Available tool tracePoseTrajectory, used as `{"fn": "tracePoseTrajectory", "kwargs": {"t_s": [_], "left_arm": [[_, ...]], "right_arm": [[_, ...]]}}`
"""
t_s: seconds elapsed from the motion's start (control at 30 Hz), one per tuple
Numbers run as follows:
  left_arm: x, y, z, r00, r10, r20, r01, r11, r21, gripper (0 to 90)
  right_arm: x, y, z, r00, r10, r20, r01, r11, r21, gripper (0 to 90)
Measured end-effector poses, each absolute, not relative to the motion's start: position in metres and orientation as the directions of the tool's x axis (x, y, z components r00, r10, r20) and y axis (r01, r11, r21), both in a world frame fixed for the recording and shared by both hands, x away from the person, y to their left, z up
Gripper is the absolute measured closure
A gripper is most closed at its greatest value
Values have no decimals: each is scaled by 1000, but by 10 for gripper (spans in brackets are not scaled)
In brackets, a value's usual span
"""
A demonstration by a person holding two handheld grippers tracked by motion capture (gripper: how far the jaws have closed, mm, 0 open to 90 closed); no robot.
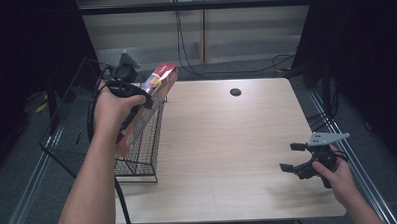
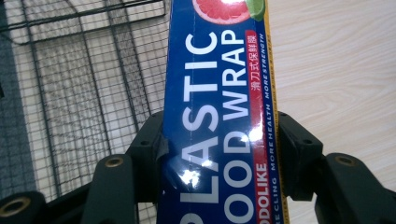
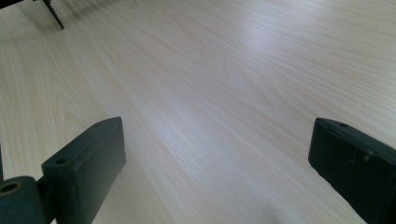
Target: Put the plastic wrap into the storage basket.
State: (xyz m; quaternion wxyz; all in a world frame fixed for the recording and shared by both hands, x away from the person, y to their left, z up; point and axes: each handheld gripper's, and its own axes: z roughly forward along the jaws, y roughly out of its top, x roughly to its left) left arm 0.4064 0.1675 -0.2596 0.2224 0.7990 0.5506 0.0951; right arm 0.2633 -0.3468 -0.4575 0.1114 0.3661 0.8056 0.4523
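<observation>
A long blue box of plastic food wrap is held tilted above the black wire basket at the table's left edge. My left gripper is shut on the box, and in the left gripper view both jaws press on the sides of the box, with the basket mesh behind it. My right gripper rests low over the table's right front area, open with nothing between its jaws; in the right gripper view there is bare wood between them.
The light wooden table has a round cable hole near its far edge. Cables hang and lie on the floor behind the table. A metal rail runs along each side of the table.
</observation>
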Motion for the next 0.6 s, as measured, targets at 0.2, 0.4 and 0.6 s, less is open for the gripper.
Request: {"fn": "tracePoseTrajectory", "kwargs": {"t_s": [0.2, 0.4, 0.6], "left_arm": [[403, 186, -256, 330, 940, -89, 850, -255, 462, 441], [400, 200, -252, 296, 951, -83, 858, -227, 460, 442], [397, 214, -249, 261, 962, -75, 862, -198, 466, 441]], "right_arm": [[264, -346, -458, -709, 689, 152, 487, 323, 811, 34], [264, -345, -458, -710, 688, 152, 487, 323, 811, 34], [264, -344, -458, -713, 684, 153, 488, 327, 810, 34]]}}
